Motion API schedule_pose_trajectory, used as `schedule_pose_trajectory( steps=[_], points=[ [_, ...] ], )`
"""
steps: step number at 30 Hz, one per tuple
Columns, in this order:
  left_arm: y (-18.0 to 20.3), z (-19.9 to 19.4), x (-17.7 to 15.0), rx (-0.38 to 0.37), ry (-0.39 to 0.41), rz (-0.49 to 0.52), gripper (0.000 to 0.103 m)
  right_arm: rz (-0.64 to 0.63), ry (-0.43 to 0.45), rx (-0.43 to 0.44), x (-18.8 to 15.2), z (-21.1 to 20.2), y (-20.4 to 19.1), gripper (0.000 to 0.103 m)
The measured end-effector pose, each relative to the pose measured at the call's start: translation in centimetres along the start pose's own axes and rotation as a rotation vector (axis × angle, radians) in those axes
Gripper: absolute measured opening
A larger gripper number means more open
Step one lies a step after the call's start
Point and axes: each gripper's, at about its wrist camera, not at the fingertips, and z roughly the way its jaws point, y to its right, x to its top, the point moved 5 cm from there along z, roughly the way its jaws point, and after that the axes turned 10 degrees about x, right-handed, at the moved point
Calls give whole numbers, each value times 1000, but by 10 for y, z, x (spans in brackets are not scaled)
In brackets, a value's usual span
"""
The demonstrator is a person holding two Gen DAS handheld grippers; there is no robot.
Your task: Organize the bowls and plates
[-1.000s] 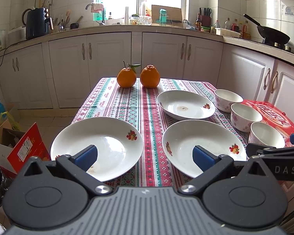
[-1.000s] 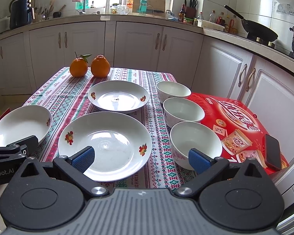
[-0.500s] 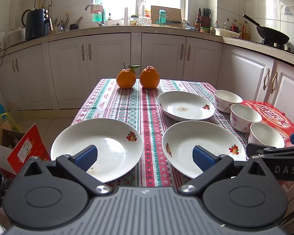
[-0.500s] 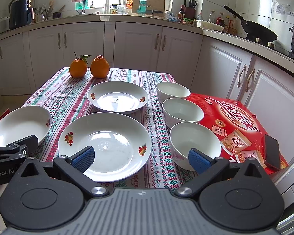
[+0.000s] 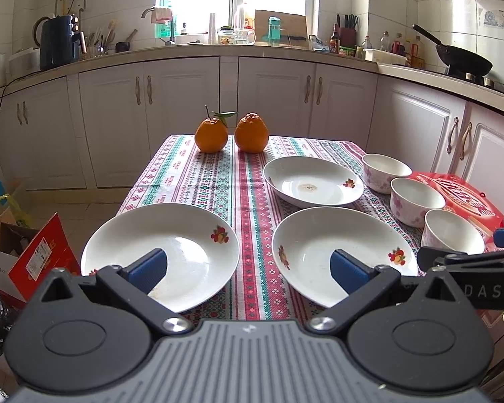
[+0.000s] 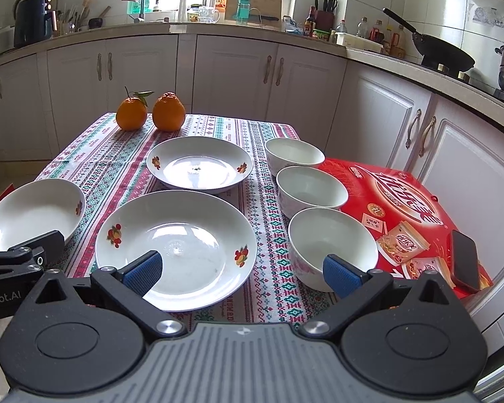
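Both tongs are hovering at the near edge of the tabletop [image 5: 191,181], spread wide and holding nothing: left tongs [image 5: 248,267], right tongs [image 6: 242,270]. Taking the two oranges [image 5: 232,132] at the far end as landmark, three plates are lying nearer than them: far plate [image 6: 200,167], middle plate [image 6: 176,245], left plate [image 5: 161,252]. Three bowls [image 6: 310,189] are standing in a row right of the plates, just beside a red box [image 6: 410,208].

Likely hazards: glazed rims slipping from a shallow pinch, and the nearest bowl being knocked toward the phone [image 6: 465,260].
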Motion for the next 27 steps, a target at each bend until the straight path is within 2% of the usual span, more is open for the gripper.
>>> schedule_pose_trajectory(
  steps=[27],
  points=[
    [-5,10,1,-1,-15,-3,102,-36,-4,10,8,9,-7,103]
  ],
)
